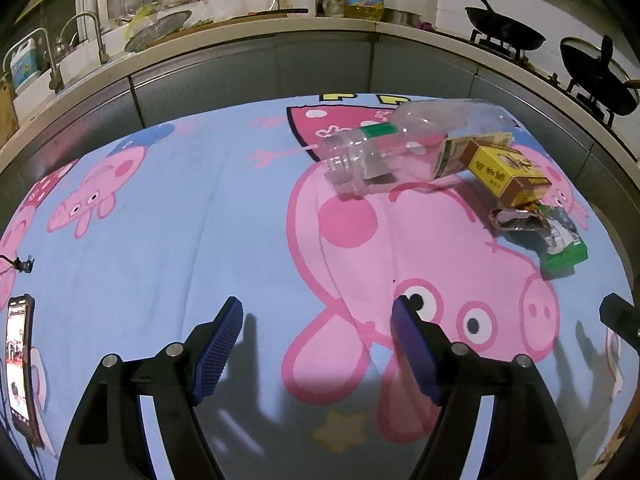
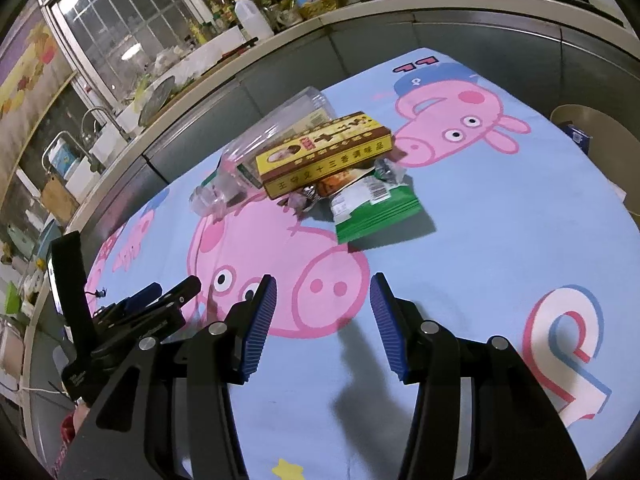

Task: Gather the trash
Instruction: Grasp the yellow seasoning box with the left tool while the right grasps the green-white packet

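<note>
1. Blue ribbed pads line both grippers: the left gripper (image 1: 318, 312) is spread wide with nothing between its fingers, and the right gripper (image 2: 323, 290) is also parted and holds nothing; both hover above the light-blue cartoon-pig cloth (image 1: 192, 208).
2. The trash lies in one heap on the cloth, far and to the right of the left gripper, straight ahead of the right one, well apart from both.
3. A clear plastic bottle (image 1: 400, 140) lies on its side, uncapped mouth toward the near left.
4. A yellow-and-brown cardboard box (image 2: 324, 152) leans on the bottle and overlaps a crumpled green-and-white foil wrapper (image 2: 372, 208).
5. A phone (image 1: 20, 364) lies at the cloth's left edge; a grey kitchen counter (image 1: 256, 64) runs behind, with black woks (image 1: 506, 28).
</note>
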A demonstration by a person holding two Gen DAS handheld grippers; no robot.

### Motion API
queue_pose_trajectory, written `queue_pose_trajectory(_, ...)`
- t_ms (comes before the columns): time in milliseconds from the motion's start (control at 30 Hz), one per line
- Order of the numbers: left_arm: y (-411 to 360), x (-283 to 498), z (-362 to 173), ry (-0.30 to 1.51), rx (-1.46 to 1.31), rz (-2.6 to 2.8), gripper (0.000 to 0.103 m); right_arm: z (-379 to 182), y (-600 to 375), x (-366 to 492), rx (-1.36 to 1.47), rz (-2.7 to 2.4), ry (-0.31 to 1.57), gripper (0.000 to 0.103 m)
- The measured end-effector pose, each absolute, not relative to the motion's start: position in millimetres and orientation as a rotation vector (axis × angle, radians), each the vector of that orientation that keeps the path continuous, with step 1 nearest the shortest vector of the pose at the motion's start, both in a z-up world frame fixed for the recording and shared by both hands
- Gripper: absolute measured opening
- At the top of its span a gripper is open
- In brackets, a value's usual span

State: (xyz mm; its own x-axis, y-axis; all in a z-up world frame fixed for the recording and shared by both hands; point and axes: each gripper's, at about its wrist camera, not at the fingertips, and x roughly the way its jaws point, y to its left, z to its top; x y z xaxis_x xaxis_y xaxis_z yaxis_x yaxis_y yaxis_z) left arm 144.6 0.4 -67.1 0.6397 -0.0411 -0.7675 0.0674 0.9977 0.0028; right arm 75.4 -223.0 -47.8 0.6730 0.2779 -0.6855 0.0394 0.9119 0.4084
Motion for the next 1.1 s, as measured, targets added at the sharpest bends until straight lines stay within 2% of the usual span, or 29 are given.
queue_pose_trajectory(467, 8, 151, -77, 0.893, 0.020, -0.055, 0.081, -53, -210, 85, 0.396, 0.154, 0.855, 0.049)
queue_pose_trajectory(567, 10, 152, -72, 0.906, -0.033, -0.100, 0.079, -47, -215, 90, 0.404, 0.154, 0.836, 0.049)
queue_pose_trajectory(633, 8, 152, -66, 0.910, -0.075, -0.155, 0.073, -41, -223, 96, 0.421, 0.147, 0.817, 0.049)
queue_pose_trajectory(867, -17, 174, -44, 0.949, -0.232, -0.418, 0.070, -30, -283, 150, 0.538, 0.112, 0.754, 0.051)
queue_pose_trajectory(1100, -47, 223, -42, 1.030, -0.408, -0.539, 0.071, -59, -322, 219, 0.689, 0.148, 0.834, 0.051)
